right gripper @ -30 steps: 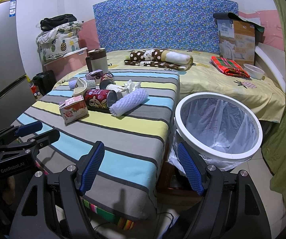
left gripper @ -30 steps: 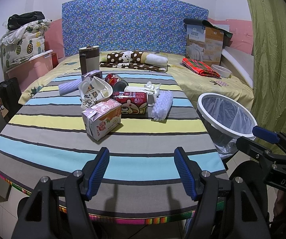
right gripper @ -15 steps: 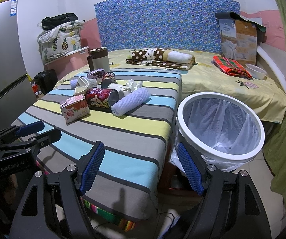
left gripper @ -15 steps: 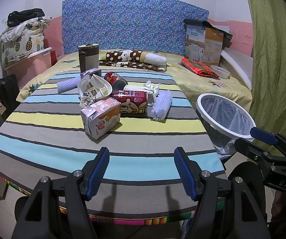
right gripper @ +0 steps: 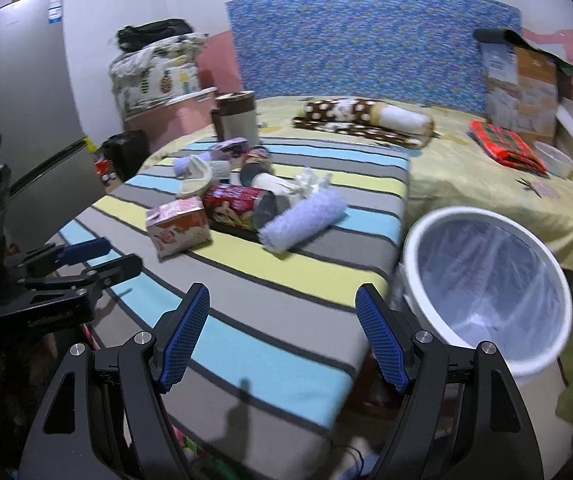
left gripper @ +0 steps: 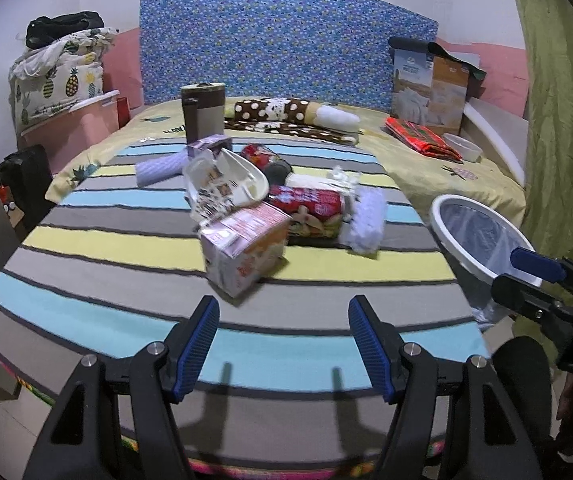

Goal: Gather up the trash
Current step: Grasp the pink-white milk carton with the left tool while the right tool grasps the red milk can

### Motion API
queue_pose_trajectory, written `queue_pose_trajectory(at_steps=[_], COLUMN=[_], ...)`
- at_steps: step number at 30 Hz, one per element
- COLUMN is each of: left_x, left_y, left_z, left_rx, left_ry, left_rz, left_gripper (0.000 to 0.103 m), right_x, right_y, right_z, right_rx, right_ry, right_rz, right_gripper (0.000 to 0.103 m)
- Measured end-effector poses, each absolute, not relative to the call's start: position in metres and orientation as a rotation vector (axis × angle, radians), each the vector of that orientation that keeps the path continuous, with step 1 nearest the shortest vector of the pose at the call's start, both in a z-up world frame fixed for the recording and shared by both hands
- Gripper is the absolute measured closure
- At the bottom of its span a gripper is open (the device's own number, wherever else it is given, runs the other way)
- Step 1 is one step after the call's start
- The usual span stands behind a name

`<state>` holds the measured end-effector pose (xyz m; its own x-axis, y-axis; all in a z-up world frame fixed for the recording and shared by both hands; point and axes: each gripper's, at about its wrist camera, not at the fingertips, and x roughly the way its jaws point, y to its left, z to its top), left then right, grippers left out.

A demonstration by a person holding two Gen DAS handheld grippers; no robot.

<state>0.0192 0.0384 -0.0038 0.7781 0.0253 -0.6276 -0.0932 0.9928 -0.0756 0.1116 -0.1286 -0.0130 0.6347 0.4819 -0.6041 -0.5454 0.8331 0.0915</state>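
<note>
A heap of trash lies on the striped table [left gripper: 126, 320]: a pink milk carton [left gripper: 244, 250] [right gripper: 178, 224] nearest me, a red can [left gripper: 310, 212] [right gripper: 238, 206] lying on its side, a white foam roll [left gripper: 366, 220] [right gripper: 302, 218], a white paper bowl [left gripper: 230, 188] and crumpled tissue [left gripper: 344, 178]. A white bin [left gripper: 482, 232] [right gripper: 486, 284] with a clear liner stands at the table's right. My left gripper [left gripper: 282, 344] is open and empty, just short of the carton. My right gripper [right gripper: 282, 340] is open and empty over the table's near right corner.
A brown and white canister [left gripper: 202, 110] stands at the table's far edge. Behind is a bed with a spotted roll [left gripper: 294, 114], a red cloth [left gripper: 422, 138], a cardboard box [left gripper: 430, 88] and a white bowl [left gripper: 462, 146]. A fridge [right gripper: 18, 120] stands left.
Both grippers have moved forward toward the table. The carton and trash heap now appear closer in the left wrist view. The jaws stay open.
</note>
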Motion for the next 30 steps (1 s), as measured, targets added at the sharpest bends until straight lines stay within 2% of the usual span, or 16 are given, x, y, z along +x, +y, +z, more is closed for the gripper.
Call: queue_pose_trajectory(at_steps=[15, 28, 30], left_x=[0.061, 0.092, 0.092], left_y=[0.083, 0.082, 0.079], left_z=[-0.012, -0.03, -0.033], left_rx=[-0.095, -0.091, -0.094], left_ry=[0.657, 0.712, 0.721], left_rz=[0.088, -0.024, -0.041], left_gripper=[0.034, 0.031, 0.036], right_x=[0.164, 0.199, 0.202], right_y=[-0.087, -0.068, -0.064], right_z=[-0.009, -0.016, -0.017], right_rx=[-0.209, -0.263, -0.272], right_ry=[0.673, 0.69, 0.691], right_rz=[0.752, 0.791, 0.801], right_gripper=[0.026, 0.026, 0.026])
